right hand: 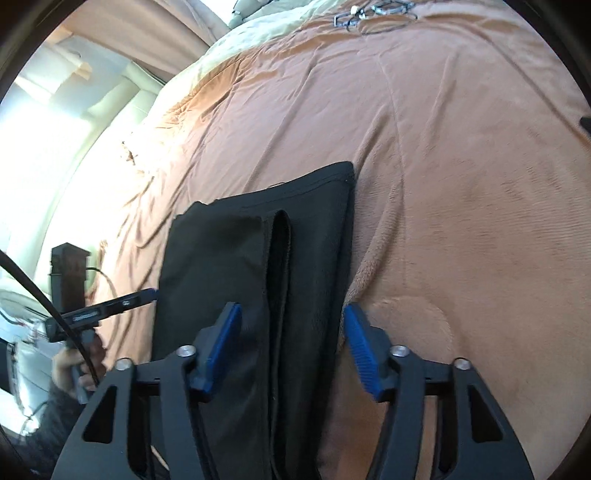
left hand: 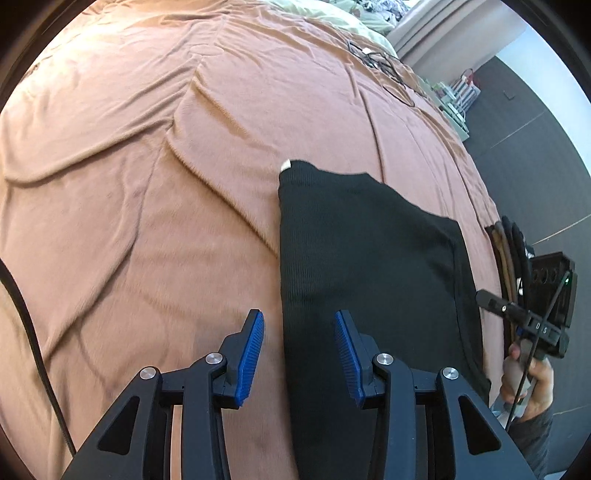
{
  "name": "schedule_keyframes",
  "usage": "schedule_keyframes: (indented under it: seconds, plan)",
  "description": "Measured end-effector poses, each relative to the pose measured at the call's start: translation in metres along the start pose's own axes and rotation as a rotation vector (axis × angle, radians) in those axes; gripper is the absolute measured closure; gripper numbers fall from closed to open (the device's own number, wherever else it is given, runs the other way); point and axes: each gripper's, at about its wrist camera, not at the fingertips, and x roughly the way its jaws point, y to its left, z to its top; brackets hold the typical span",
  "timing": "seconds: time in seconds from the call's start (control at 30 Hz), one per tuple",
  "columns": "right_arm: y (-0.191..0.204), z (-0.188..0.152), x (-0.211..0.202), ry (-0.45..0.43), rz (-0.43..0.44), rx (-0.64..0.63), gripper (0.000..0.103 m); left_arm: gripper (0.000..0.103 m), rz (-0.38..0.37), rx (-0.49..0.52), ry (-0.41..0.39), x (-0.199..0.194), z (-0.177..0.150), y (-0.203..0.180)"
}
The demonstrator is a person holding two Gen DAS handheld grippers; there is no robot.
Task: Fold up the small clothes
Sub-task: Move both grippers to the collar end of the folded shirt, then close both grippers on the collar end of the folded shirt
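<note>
A black garment (left hand: 365, 254) lies folded flat on a brown blanket (left hand: 147, 184), with a small white tag (left hand: 285, 165) at its far corner. My left gripper (left hand: 299, 354) is open, its blue pads (left hand: 253, 354) straddling the garment's left edge just above it. In the right wrist view the same garment (right hand: 258, 266) shows a folded strip down its middle. My right gripper (right hand: 291, 350) is open over the garment's right edge, holding nothing. The right gripper also shows at the edge of the left wrist view (left hand: 517, 314), and the left gripper in the right wrist view (right hand: 107, 306).
The brown blanket (right hand: 461, 184) covers the bed all around. A tangle of dark cables (left hand: 373, 59) lies at the far end, also in the right wrist view (right hand: 373, 13). A pale green pillow (left hand: 332, 14) sits beyond. The bed's edge and grey floor (left hand: 535, 177) are to the right.
</note>
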Motion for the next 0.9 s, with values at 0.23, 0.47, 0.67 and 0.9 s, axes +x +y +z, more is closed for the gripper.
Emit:
schedule_keyframes:
  seconds: [0.23, 0.47, 0.67, 0.9]
  plan:
    - [-0.023, 0.020, 0.024, 0.015, 0.090, 0.032, 0.059, 0.062, -0.028, -0.013, -0.001, 0.021, 0.027, 0.005]
    - [-0.023, 0.039, 0.048, 0.014, 0.065, 0.012, 0.070, 0.068, -0.018, -0.015, -0.005, 0.036, 0.051, 0.004]
    - [-0.010, 0.035, 0.044, 0.006, -0.012, -0.018, 0.093, 0.094, 0.022, -0.018, -0.024, 0.035, 0.056, 0.004]
    - [0.032, 0.019, 0.009, -0.070, -0.032, -0.105, 0.096, 0.098, -0.003, 0.008, -0.089, -0.007, 0.049, -0.006]
